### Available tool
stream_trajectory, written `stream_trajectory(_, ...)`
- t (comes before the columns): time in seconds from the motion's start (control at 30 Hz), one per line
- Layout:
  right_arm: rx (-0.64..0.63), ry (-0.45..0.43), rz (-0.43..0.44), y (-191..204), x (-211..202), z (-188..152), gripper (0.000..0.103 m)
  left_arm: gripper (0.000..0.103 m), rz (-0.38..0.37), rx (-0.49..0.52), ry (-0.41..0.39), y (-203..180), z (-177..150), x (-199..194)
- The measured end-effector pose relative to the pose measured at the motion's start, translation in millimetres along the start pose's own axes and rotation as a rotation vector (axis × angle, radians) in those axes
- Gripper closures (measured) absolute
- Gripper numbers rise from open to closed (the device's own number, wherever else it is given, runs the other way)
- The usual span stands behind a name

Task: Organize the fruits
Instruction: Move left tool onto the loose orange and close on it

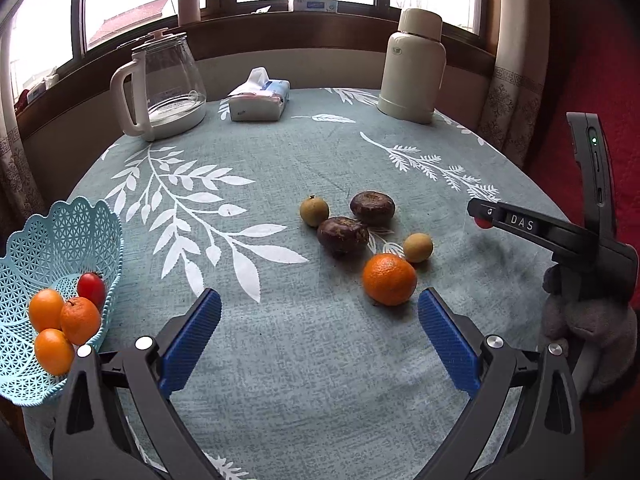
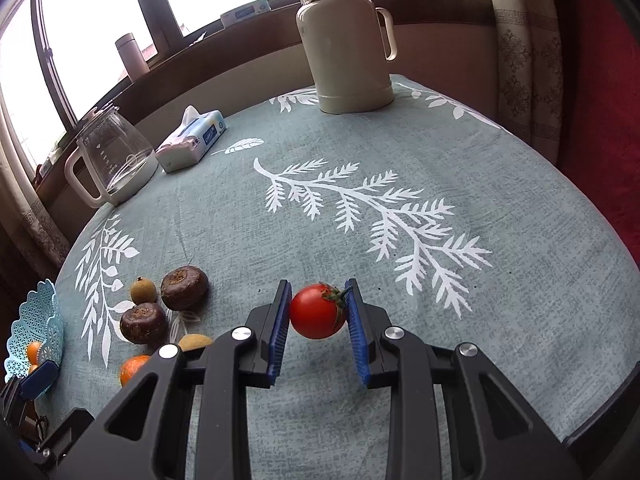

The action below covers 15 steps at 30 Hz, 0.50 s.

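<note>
Meanwhile, pinched between right gripper pads: a tomato, seemingly off the cloth; left gripper wide open, empty.

Matt woven cloth over worktop; glossy smooth tomato; perforated plastic basket; clear glass kettle.

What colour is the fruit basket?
Light blue, with a lattice wall and scalloped rim; the basket shows best in the left wrist view.
</note>
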State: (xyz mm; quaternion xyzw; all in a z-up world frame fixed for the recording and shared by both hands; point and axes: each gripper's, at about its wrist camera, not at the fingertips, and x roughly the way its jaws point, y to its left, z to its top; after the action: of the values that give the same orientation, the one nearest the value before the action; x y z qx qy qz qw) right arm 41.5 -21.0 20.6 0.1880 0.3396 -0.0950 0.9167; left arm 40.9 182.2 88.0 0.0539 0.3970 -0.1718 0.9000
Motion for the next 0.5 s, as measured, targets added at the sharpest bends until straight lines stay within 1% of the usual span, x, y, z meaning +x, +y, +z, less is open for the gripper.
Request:
stream_trajectory(0.13, 0.005, 0.004, 0.003, 0, 1, -1, 0.075, 0.003, -0.029, 0.024, 0.030, -10, 0, 14)
stream_trajectory(0.23, 0.008, 0.006, 0.007, -1, 1, -2, 0.075, 0.007, -0.054, 0.045, 0.045, -18, 1, 21)
stream_trajectory(0.33, 0.012, 0.011, 0.011, -1, 2, -2, 0.075, 0.016, -0.076, 0.055, 0.070, -24, 4, 31)
stream_trajectory(0.4, 0.011, 0.012, 0.013, -1, 3, -2, 0.075, 0.030, -0.093, 0.055, 0.092, -27, 6, 37)
stream_trajectory(0.43, 0.011, 0.012, 0.014, -1, 3, -3, 0.075, 0.032, -0.101, 0.054, 0.102, -28, 6, 40)
stream_trajectory(0.5, 0.012, 0.014, 0.016, -1, 3, -3, 0.075, 0.043, -0.107, 0.057, 0.116, -30, 8, 45)
